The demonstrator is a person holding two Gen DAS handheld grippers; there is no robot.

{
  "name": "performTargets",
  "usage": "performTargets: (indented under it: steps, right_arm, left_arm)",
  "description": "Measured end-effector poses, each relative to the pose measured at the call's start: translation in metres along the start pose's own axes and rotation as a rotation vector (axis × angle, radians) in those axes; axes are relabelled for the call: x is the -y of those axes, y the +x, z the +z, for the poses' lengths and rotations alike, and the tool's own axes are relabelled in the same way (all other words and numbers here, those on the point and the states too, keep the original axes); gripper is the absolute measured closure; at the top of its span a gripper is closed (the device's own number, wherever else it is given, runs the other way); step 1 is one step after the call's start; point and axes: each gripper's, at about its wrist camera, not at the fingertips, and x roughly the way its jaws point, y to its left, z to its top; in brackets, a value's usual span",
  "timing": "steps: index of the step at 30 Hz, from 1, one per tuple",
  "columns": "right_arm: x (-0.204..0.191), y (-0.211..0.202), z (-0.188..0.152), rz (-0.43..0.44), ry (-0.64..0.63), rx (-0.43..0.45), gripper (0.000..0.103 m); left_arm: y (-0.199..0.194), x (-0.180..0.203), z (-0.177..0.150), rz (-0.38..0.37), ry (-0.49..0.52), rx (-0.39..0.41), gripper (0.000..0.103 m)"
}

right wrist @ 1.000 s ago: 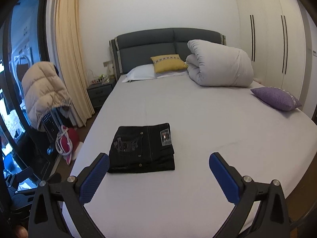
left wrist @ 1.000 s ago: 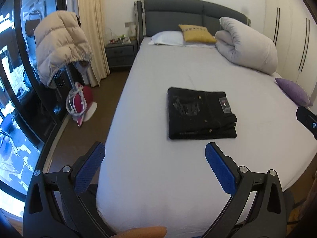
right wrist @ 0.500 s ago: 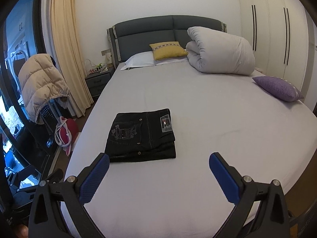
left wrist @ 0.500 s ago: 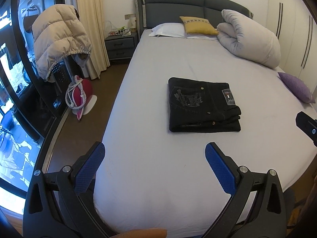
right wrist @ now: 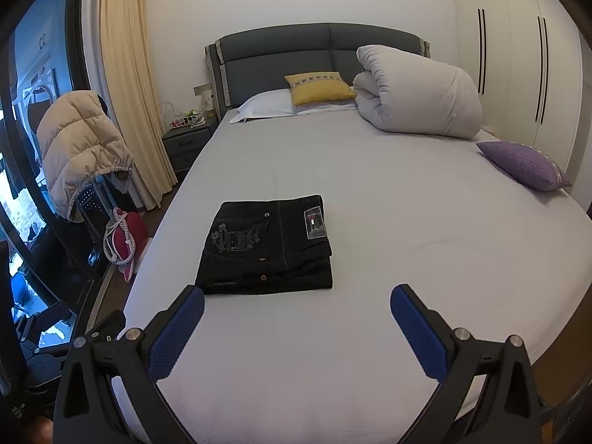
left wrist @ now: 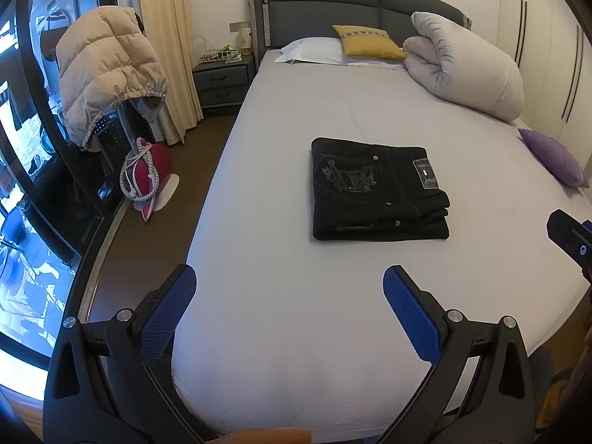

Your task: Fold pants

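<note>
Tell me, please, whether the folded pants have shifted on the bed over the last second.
No. The pants lie in the same spot on the bed, equally far short of the yellow pillow; only the cameras moved.

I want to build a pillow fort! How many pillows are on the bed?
3: a white pillow by the headboard, a yellow cushion leaning on it, a purple cushion at the bed's right edge. The rolled duvet may hide more.

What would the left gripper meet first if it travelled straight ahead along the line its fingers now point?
Probably the folded black pants. The left gripper, jaws open and empty, points across the bed sheet toward them. Depth is unclear, so a slightly downward line might touch the sheet first.
</note>
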Motion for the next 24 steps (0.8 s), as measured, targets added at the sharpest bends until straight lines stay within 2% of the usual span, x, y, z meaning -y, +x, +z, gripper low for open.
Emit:
performTargets:
  steps: [24]
  right_arm:
    - [-0.0011,0.0032,-0.0026,-0.001,-0.007,-0.017,0.0]
  left_arm:
    - [0.0015,-0.0002,-0.0011,-0.005,-0.003,-0.001,0.0]
